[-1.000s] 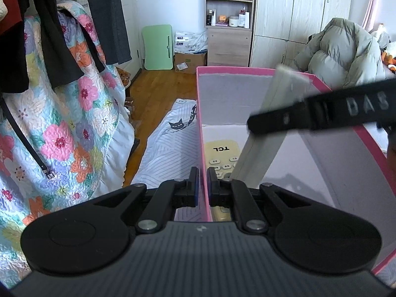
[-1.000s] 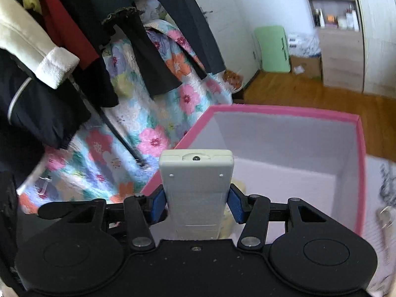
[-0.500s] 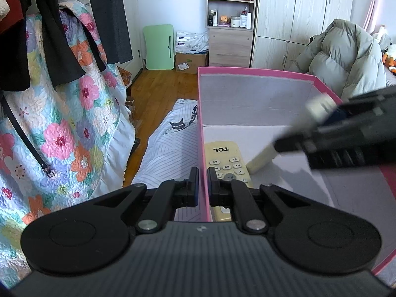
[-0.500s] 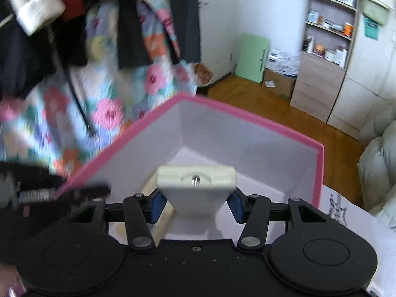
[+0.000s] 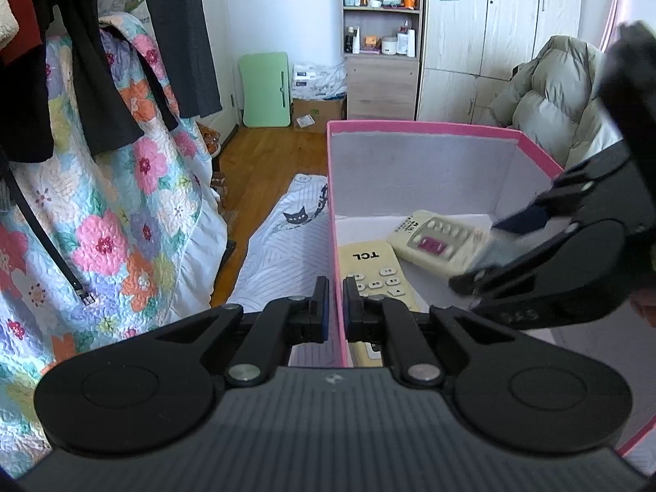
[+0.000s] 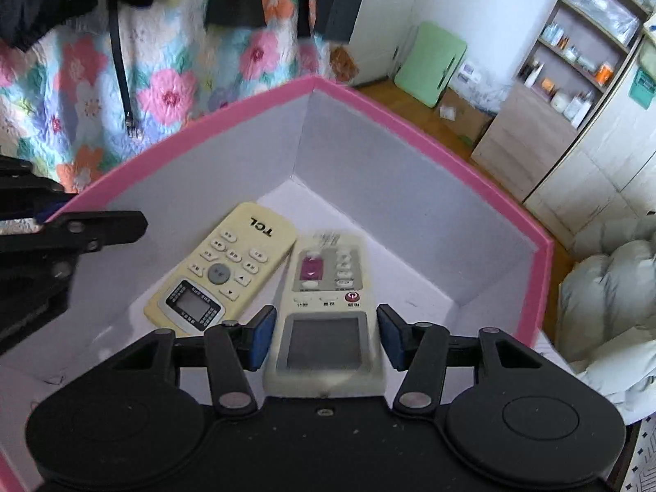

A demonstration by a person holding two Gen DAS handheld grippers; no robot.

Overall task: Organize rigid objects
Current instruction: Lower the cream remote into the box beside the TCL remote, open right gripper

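Observation:
A pink-rimmed box (image 5: 422, 128) (image 6: 426, 156) with grey-white inside holds two remotes. A yellow TCL remote (image 5: 375, 264) (image 6: 223, 270) lies flat on its floor. A white remote with a magenta button (image 5: 438, 242) (image 6: 328, 307) lies beside it. My right gripper (image 6: 326, 338) is open, its blue pads either side of the white remote with small gaps. It shows blurred in the left wrist view (image 5: 545, 262). My left gripper (image 5: 336, 307) is shut on the box's left wall (image 5: 340, 287).
A floral quilt (image 5: 102, 221) (image 6: 82, 74) and dark clothes (image 5: 82, 61) hang on the left. A cat-print mat (image 5: 287, 254) lies on the wood floor. A green folding table (image 5: 264, 88), a shelf unit (image 5: 381, 41) and a puffy jacket (image 5: 545, 98) stand behind.
My right gripper lowered the white remote into the box, laid it face up beside the TCL remote and opened its jaws. My left gripper has stayed clamped on the box wall.

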